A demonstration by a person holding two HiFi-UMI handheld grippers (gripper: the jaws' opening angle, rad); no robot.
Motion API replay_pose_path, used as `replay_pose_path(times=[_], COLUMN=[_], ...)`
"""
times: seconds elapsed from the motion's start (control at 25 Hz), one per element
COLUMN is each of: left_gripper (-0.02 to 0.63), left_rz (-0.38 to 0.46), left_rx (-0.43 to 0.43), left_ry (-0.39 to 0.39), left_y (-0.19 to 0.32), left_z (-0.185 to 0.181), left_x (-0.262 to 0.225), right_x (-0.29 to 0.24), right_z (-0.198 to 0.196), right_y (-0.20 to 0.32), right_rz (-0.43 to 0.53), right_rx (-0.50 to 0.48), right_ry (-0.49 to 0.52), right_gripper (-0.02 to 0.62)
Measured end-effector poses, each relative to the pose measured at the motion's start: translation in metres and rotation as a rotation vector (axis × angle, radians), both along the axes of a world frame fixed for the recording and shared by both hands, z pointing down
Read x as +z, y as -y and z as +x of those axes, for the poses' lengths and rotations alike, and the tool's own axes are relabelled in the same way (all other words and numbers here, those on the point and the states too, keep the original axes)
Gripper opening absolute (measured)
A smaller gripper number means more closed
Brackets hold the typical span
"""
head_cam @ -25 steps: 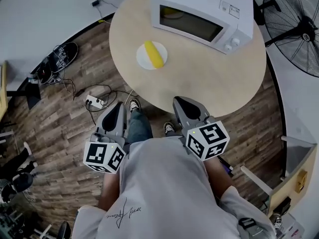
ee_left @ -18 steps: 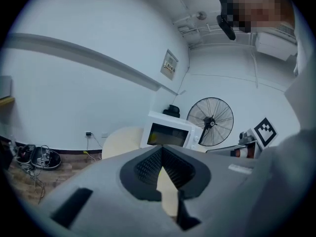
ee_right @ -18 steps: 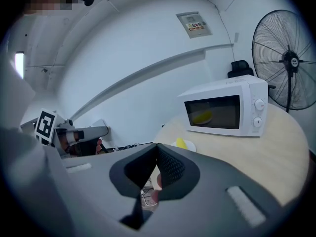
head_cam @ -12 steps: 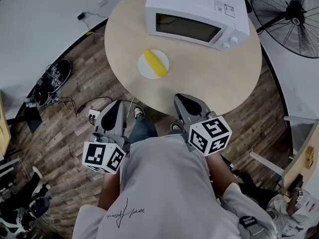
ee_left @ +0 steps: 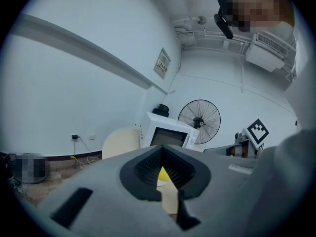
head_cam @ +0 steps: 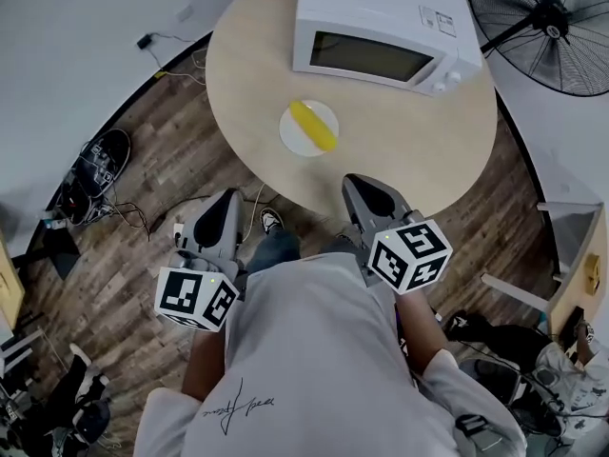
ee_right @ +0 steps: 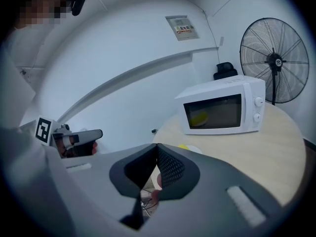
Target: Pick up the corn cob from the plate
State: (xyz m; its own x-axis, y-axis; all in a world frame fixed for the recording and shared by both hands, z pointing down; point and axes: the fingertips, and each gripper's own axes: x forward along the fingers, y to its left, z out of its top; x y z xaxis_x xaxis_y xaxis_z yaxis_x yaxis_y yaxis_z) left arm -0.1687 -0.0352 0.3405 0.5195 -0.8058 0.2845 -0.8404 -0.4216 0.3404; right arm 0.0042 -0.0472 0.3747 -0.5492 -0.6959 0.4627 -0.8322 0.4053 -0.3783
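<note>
A yellow corn cob [head_cam: 313, 125] lies on a small white plate [head_cam: 297, 138] near the front edge of the round wooden table [head_cam: 419, 160]. My left gripper [head_cam: 226, 198] and right gripper [head_cam: 360, 181] are held close to the person's body, short of the table edge, both pointing toward the plate. Both are shut with nothing between their fingers. In the left gripper view the corn cob [ee_left: 162, 173] shows through the gap behind the closed tips of the left gripper [ee_left: 161, 148]. In the right gripper view the plate [ee_right: 193, 149] lies just beyond the right gripper [ee_right: 157, 145].
A white microwave [head_cam: 381, 27] stands on the table behind the plate, with something yellow inside it [ee_right: 200, 117]. A standing fan [head_cam: 547, 27] is at the back right. Cables and a power strip [head_cam: 181, 231] lie on the wooden floor at the left.
The person has stepped toward the table, so the plate and the table edge now sit closer to both grippers. Both grippers stay shut and empty.
</note>
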Motion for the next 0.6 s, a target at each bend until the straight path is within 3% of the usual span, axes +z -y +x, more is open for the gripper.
replay_pose_path(times=[0.6], left_gripper=[0.000], left_rz=[0.000], left_rx=[0.105], left_ry=[-0.004], left_y=[0.020], left_z=[-0.030], left_x=[0.006], right_x=[-0.009], right_z=[-0.026], right_y=[0.029], right_rz=[0.067], right_rx=[0.057], right_ry=[-0.064], right_gripper=[0.025])
